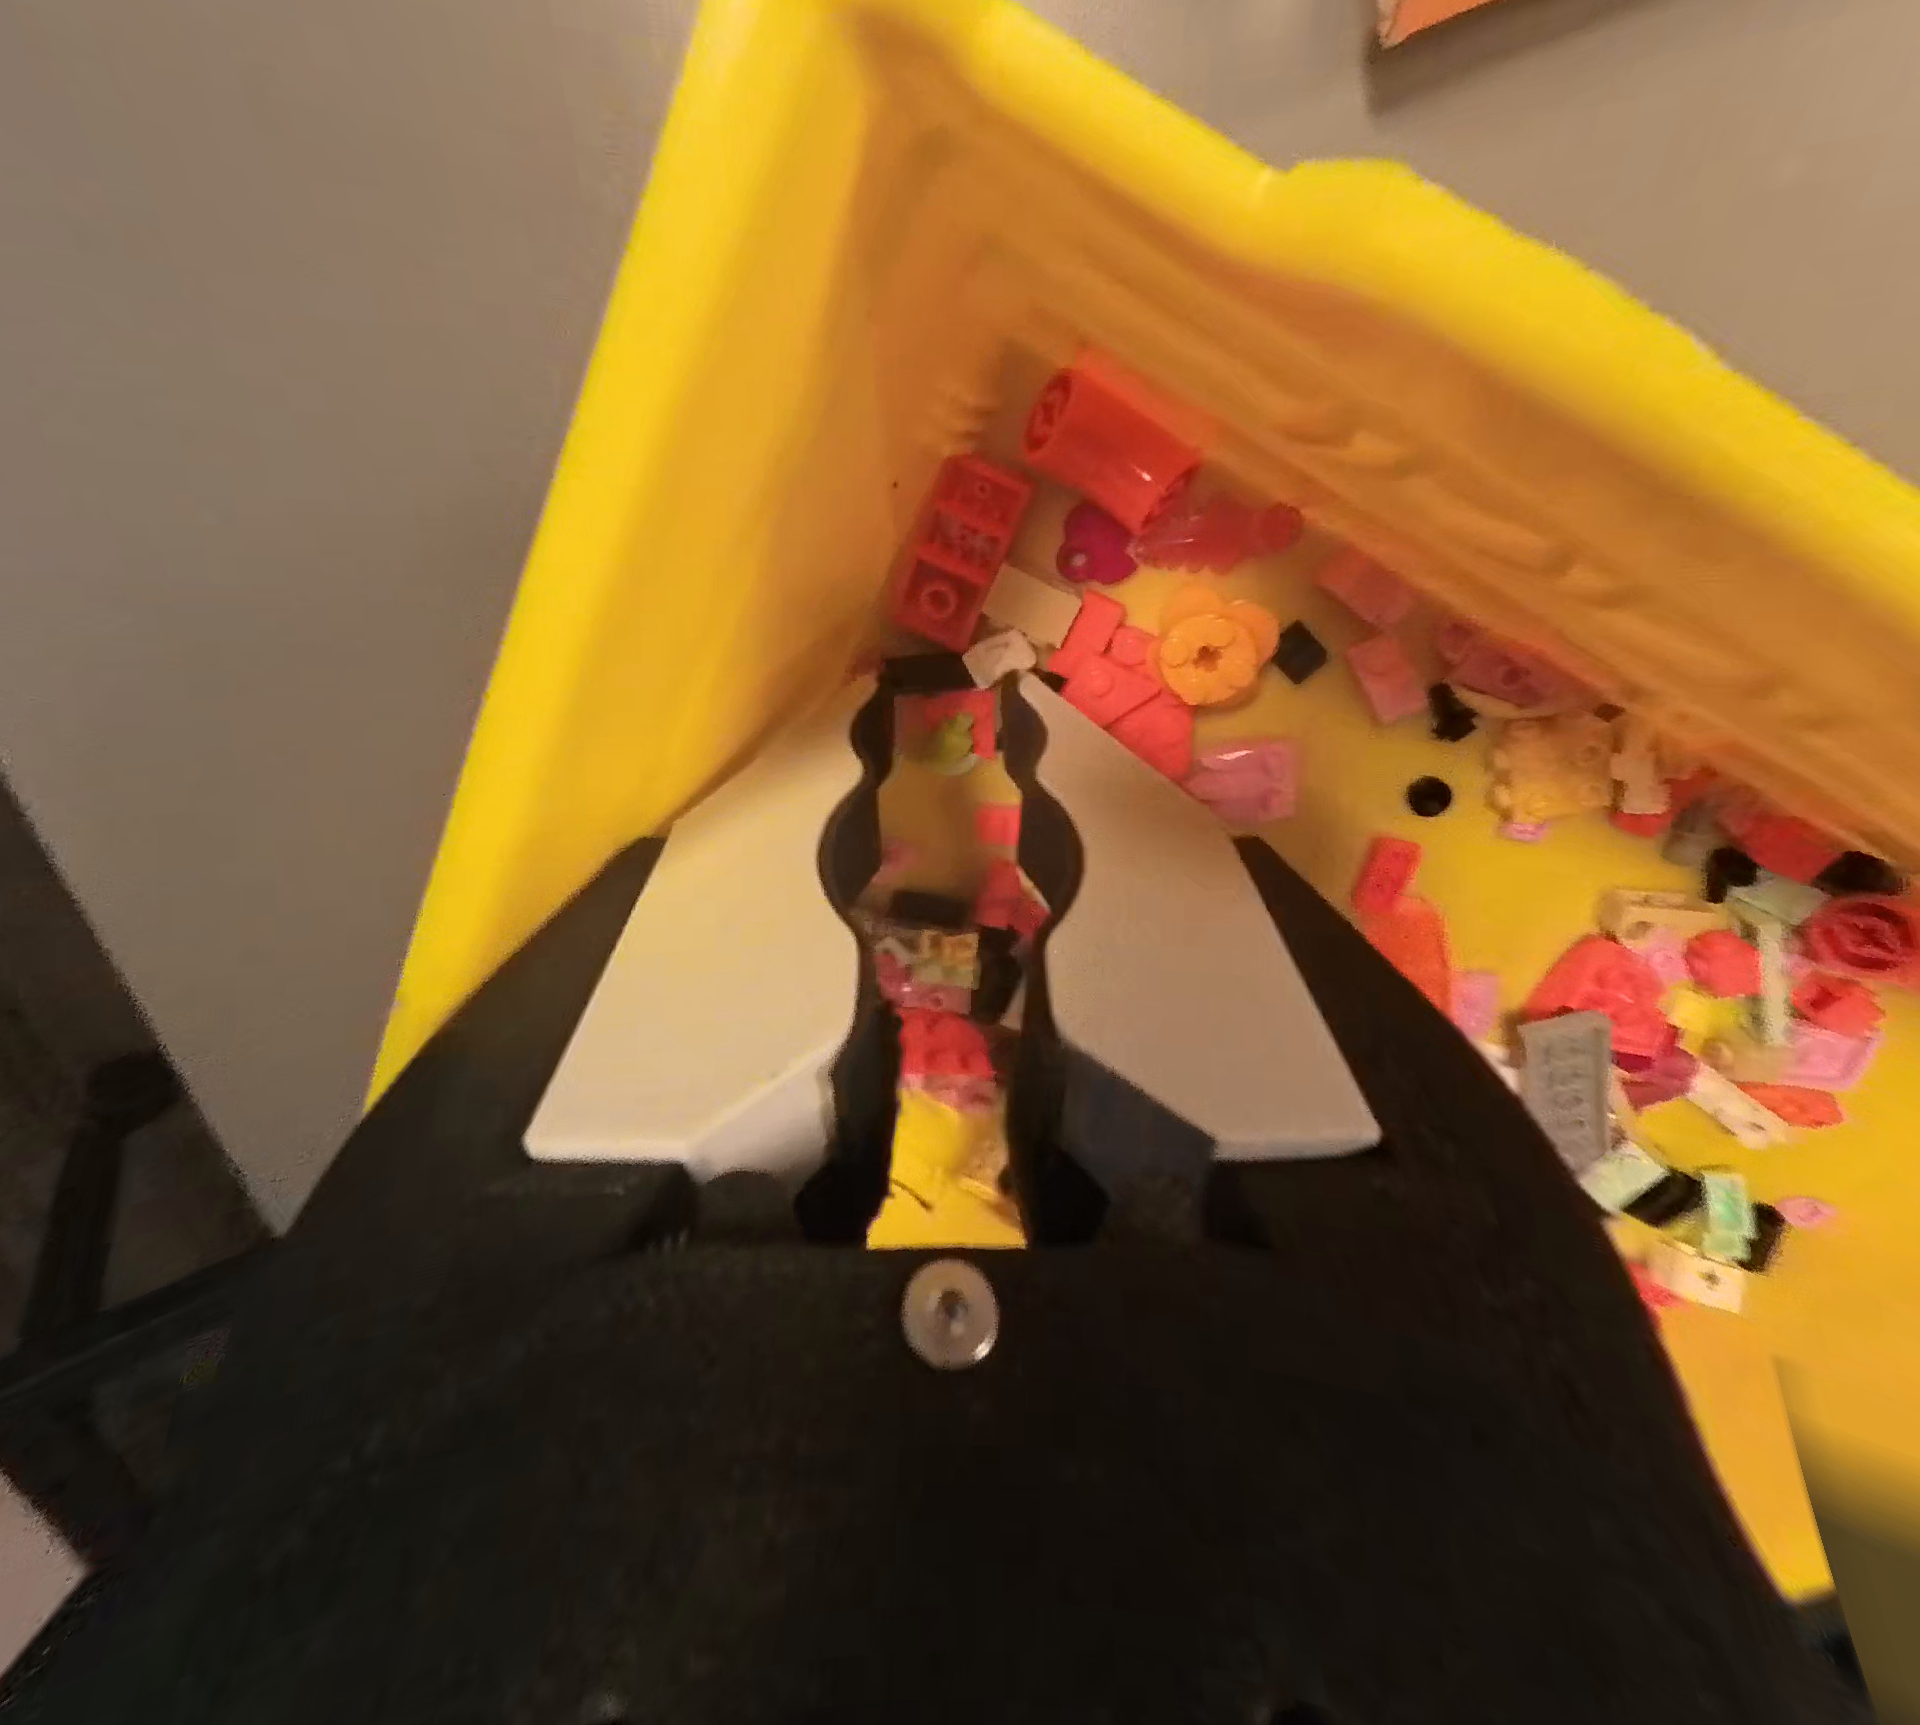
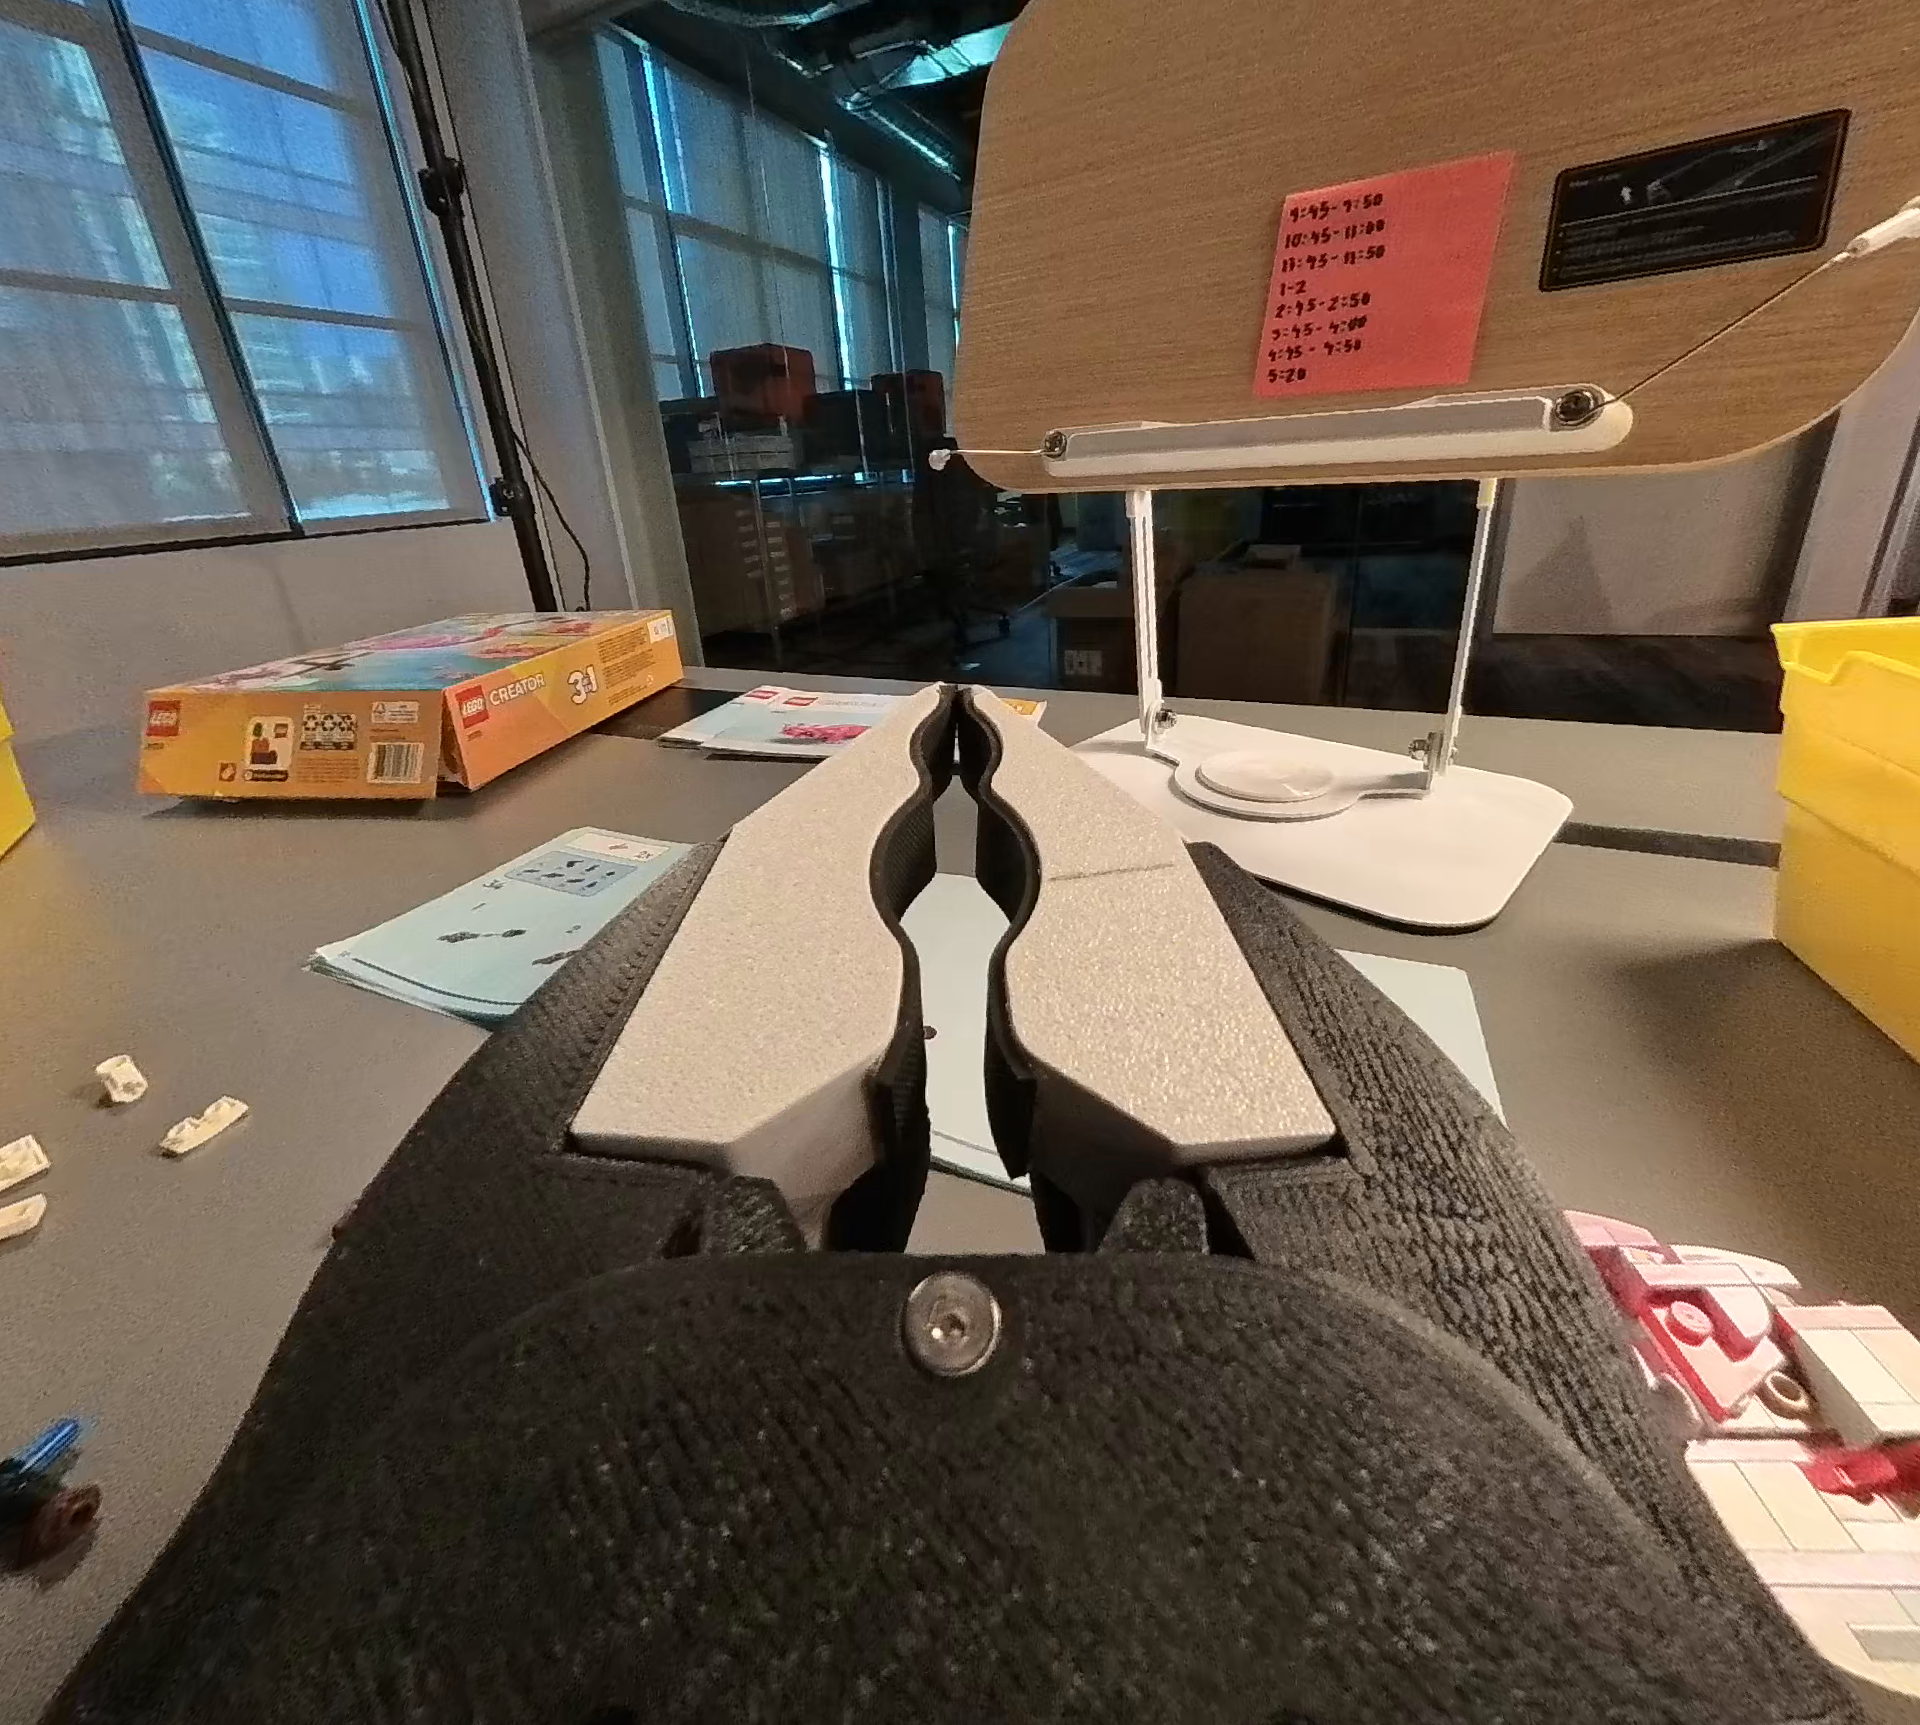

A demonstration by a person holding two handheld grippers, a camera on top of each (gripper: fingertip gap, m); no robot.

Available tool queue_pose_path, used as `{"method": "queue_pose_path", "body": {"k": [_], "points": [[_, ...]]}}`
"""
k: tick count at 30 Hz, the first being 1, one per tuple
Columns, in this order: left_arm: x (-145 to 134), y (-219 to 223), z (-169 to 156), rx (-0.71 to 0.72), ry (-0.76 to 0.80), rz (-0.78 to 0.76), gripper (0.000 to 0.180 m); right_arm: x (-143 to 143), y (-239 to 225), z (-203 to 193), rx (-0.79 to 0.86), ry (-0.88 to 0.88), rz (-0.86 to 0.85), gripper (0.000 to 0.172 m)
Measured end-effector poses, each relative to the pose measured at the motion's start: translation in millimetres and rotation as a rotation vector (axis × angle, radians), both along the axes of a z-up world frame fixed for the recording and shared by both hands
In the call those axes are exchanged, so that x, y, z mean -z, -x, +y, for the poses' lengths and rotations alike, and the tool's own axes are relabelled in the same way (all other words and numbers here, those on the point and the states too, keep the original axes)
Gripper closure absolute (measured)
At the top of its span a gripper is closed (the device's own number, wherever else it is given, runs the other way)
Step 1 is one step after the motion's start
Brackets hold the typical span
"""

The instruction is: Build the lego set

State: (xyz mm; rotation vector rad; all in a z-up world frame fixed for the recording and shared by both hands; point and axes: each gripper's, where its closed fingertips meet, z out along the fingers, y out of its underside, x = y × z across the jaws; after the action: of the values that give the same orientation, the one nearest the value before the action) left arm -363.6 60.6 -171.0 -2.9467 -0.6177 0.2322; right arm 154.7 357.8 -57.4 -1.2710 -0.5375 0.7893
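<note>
- Left wrist view: my left gripper reaches into the corner of a yellow bin of small bricks. My fingers stand slightly apart with a black piece and a white piece at their tips; I cannot tell if they grip either. A red brick lies at 12 o'clock.
- Right wrist view: my right gripper hangs over the worktop, fingers closed on nothing. A booklet lies at 10 o'clock, a white stand at 2.

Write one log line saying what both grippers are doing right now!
left gripper: open, tips in yellow bin corner among toy bricks | right gripper: shut, empty, above grey table
</note>
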Motion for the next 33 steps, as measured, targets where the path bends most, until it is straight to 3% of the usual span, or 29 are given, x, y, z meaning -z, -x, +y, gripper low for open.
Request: {"method": "queue_pose_path", "body": {"k": [5, 7, 14, 16, 30, 33], "points": [[-7, -17, 9, -0.066, -0.119, -0.204, 0.164, 0, 0, 0, -0.002, 0.004, 0.002, 0.172], [-12, -10, 8, -0.043, -0.121, -0.155, 0.168, 0, 0, 0, -0.003, 0.005, 0.003, 0.172], [-6, 1, 7, 0.312, -0.001, 0.062, 0.180, 1, 1, -1, -0.010, 0.007, 0.002, 0.172], [-3, 7, 5, 0.346, 0.032, 0.121, 0.180, 1, 1, -1, -0.011, 0.007, 0.002, 0.172], [0, 4, 4, 0.254, -0.054, 0.043, 0.180, 1, 2, -1, -0.020, 0.014, 0.006, 0.172], [0, 1, 3, 0.211, -0.089, -0.012, 0.173, 1, 2, -1, -0.020, 0.016, 0.009, 0.172]]}}
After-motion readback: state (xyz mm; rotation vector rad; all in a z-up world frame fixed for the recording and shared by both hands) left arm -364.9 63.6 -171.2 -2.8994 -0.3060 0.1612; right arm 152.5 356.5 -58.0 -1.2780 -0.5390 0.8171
